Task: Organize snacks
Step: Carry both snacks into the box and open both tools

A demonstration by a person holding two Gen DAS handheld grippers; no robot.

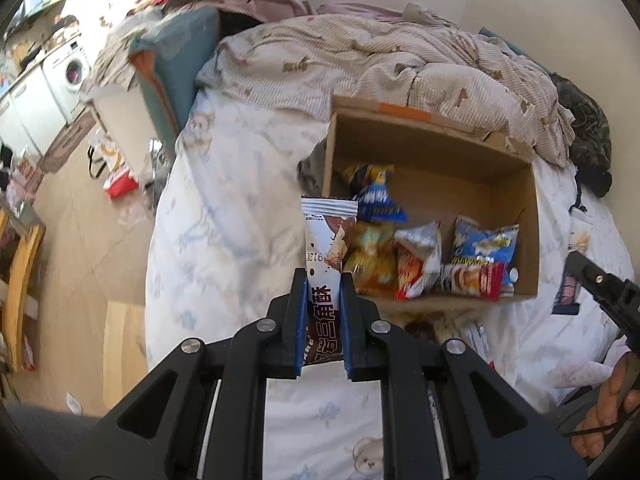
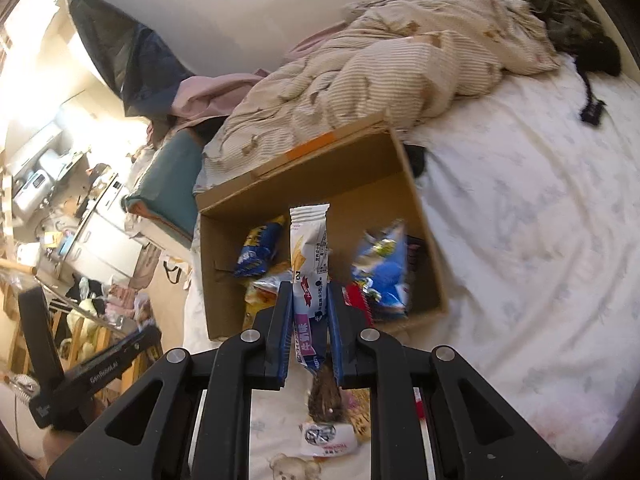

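Motion blur smeared the packets in the cardboard box [image 1: 516,208]. The left gripper [image 1: 324,280] clamped a brown-and-white snack bar [image 1: 326,248]; the right gripper [image 2: 310,292] pinched a white-and-purple wafer packet [image 2: 309,256] above the box.

brown-white snack bar [image 1: 326,248] upright, gripped | white-purple snack stick [image 2: 310,260] upright, gripped | cardboard box [image 1: 436,160] open, holds snack packets [image 1: 424,260]

The cardboard box [image 1: 432,148] sits on the bed [image 1: 224,220], with the crumpled duvet [image 1: 380,64] behind it at twelve o'clock. Several snack packets [image 1: 420,260] lie inside the box. The left gripper [image 1: 324,276] holds a wafer packet [image 1: 328,240] at the box's nine o'clock wall; the right gripper [image 2: 309,286] holds a snack stick packet [image 2: 310,256] over the box's six o'clock edge.
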